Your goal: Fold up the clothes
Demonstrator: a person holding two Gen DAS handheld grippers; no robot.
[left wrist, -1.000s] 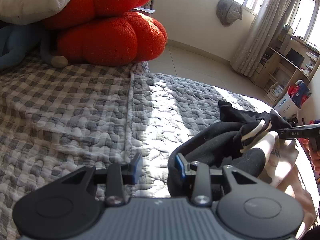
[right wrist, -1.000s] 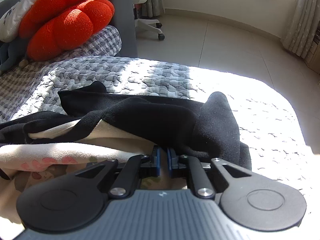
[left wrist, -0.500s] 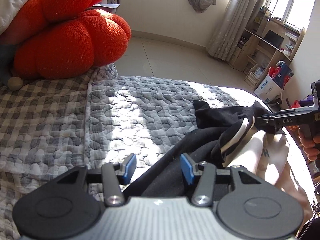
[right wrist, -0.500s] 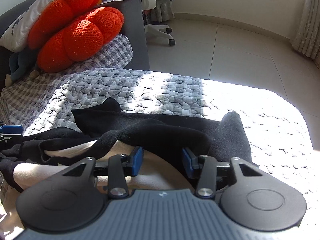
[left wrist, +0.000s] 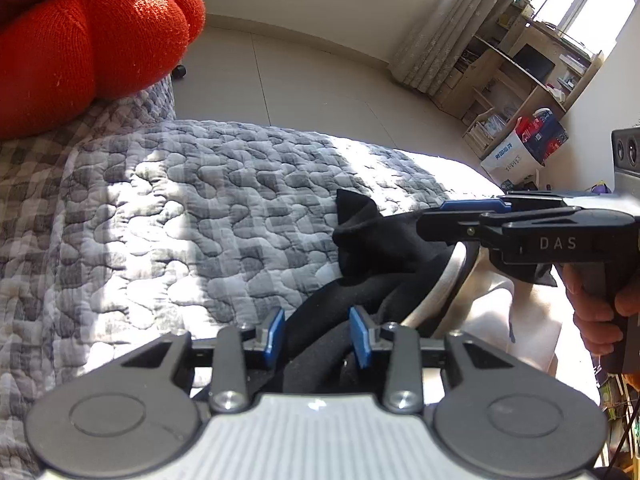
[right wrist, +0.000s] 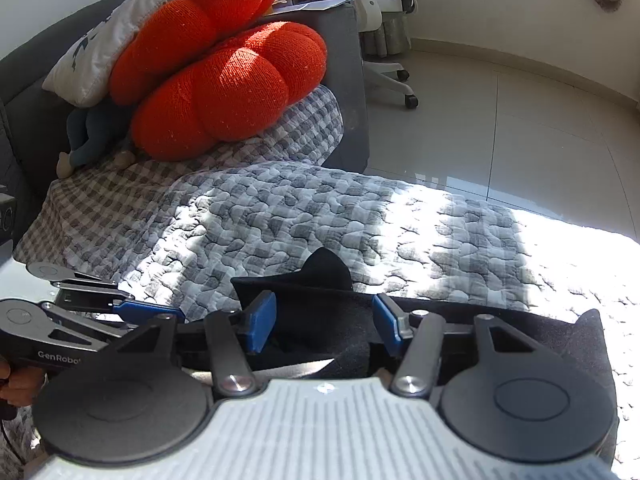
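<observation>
Through the left wrist camera, my left tongs (left wrist: 316, 334) stand partly open with a rope of the black garment (left wrist: 372, 248) running between the blue pads; the pads look clear of the cloth on both sides, so I judge it is threaded through, not pinched. The bunched black end lies on the quilted bed cover (left wrist: 200, 220), with a cream part of the garment trailing to the right. The right tongs (left wrist: 430, 220) reach in from the right, side-on, with their tips at the black bunch; from this angle I cannot tell how far apart the tips stand. I read this placing as both tools lined up on one edge, ready to take hold for a fold.

Through the right wrist camera, my right tongs (right wrist: 324, 326) gape wide, the blue pads either side of a flat black fold, gripping nothing. The left tongs (right wrist: 156, 312) show at the left edge, low over the bed cover.

The bed cover is grey-and-white check, soft and puckered, half in hard sunlight. Orange cushions (right wrist: 224, 80) are piled at the head end with a white pillow (right wrist: 100, 48) behind them. Beyond is a pale tiled floor (right wrist: 500, 120), an office chair (right wrist: 380, 20), curtains (left wrist: 440, 40) and wooden shelves (left wrist: 520, 92).
</observation>
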